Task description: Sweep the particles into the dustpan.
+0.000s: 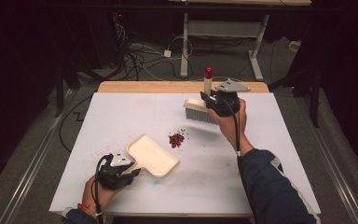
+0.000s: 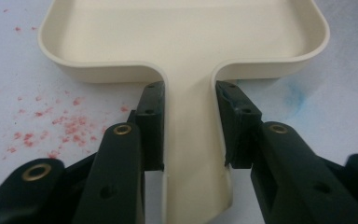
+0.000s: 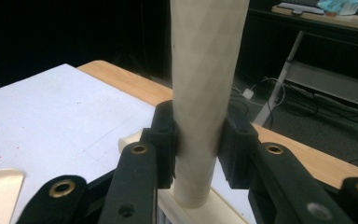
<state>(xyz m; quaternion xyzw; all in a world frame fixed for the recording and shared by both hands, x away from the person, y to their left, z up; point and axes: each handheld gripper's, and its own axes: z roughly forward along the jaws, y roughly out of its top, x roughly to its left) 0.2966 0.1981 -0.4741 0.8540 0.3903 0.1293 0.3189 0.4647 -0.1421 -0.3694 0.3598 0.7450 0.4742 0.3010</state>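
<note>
Left jaws: the left gripper is clenched on the dustpan handle, one pad on each side.
Right jaws: the right gripper grasps the upright brush handle, which ends in a red tip.
Landmark: crumbs, a small red pile mid-table.
Dustpan: flat on the table, just left of the crumbs, open mouth towards them.
Brush: beyond the crumbs, bristles down, near the far table edge.
Open room: bare white surface right of the crumbs and to the far left.
Left hand: low at the near table edge, gripper level.
Right hand: raised beyond the crumbs, forearm angled in from the right.
</note>
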